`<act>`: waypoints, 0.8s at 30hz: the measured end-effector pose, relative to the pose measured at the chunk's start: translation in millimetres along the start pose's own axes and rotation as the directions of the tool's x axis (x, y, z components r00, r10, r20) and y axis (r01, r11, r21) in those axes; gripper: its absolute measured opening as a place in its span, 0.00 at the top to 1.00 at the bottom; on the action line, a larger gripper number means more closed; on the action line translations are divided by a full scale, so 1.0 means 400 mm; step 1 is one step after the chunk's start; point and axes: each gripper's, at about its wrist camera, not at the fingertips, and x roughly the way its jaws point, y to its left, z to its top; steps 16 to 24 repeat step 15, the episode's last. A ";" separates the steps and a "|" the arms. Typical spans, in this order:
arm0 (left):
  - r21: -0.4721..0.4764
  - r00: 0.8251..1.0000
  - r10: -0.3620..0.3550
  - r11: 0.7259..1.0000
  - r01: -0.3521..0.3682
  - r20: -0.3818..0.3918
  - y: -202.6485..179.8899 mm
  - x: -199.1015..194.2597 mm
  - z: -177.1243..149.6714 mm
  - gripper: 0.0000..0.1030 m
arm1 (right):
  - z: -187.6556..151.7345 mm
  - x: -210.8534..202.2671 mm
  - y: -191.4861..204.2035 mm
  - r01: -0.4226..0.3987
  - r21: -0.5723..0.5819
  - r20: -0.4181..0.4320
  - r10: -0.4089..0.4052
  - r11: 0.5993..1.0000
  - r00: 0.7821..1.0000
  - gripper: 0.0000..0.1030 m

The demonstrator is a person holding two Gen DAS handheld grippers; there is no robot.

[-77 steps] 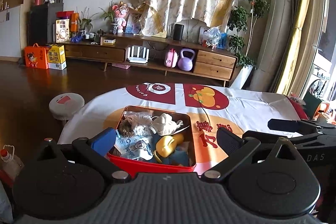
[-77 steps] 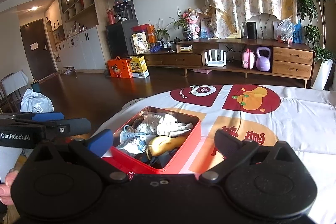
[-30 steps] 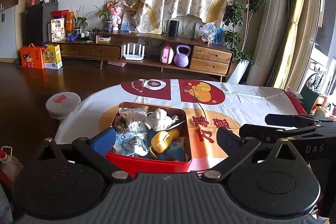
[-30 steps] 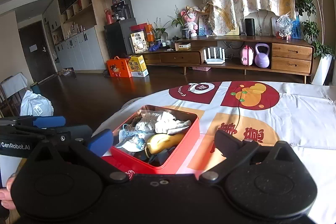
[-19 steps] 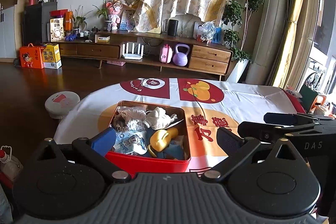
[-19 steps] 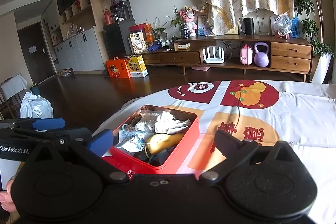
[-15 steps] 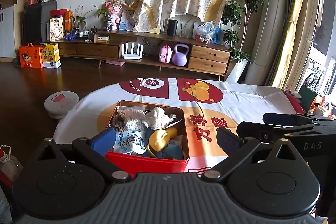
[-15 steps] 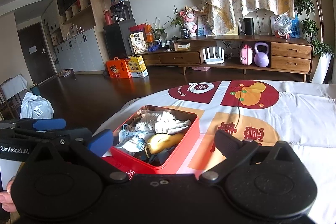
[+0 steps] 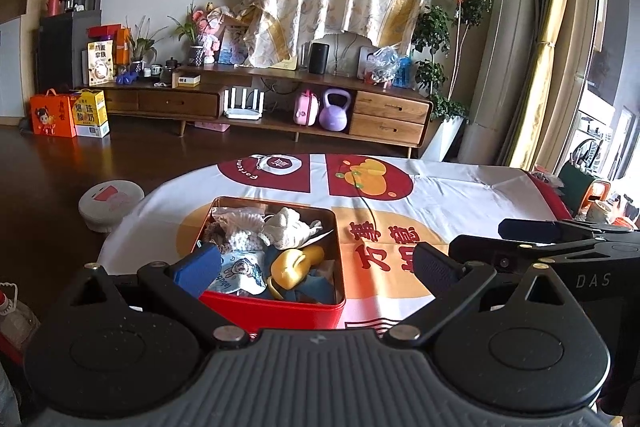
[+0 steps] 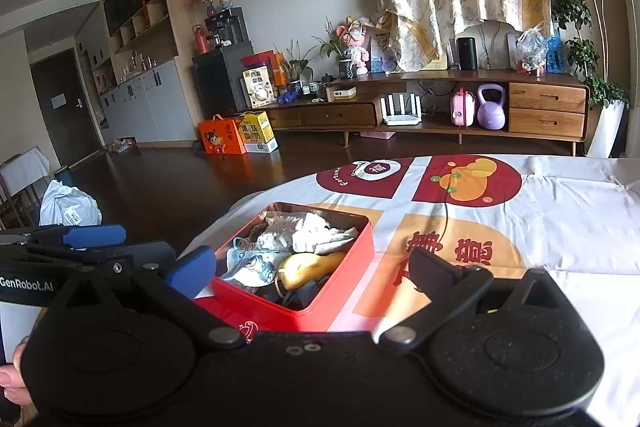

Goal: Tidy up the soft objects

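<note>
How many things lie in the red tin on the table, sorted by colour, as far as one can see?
In the red tin, as far as visible:
White: 2, the white cloth and the white knitted piece
Yellow: 1, the yellow toy
Pale blue printed: 1, the printed pouch
Brown-grey: 1, the fuzzy piece
Total: 5; more may lie underneath.

White letters "DAS" stand on the black body of the right gripper, seen to the right of the left gripper's fingers. "GenRobot.AI" is printed in white on the black body of the left gripper, left of the right gripper's fingers. Beyond the fingertips, the white printed tablecloth carries a dark red panel with the curved word "Fortune", partly readable, and large red Chinese characters ahead of the right finger. Chinese print on the yellow carton far off on the floor is too small to read surely.
</note>
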 end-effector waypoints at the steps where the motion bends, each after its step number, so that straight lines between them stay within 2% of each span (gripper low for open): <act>1: 0.001 1.000 0.002 1.000 -0.002 0.001 -0.002 -0.003 0.000 0.00 | 0.001 -0.003 -0.010 0.001 0.002 0.001 -0.001 1.000 1.000 0.00; 24: -0.002 1.000 -0.002 1.000 0.002 -0.022 -0.022 -0.012 -0.010 0.00 | -0.009 -0.032 -0.022 0.001 0.024 -0.001 -0.001 1.000 1.000 0.00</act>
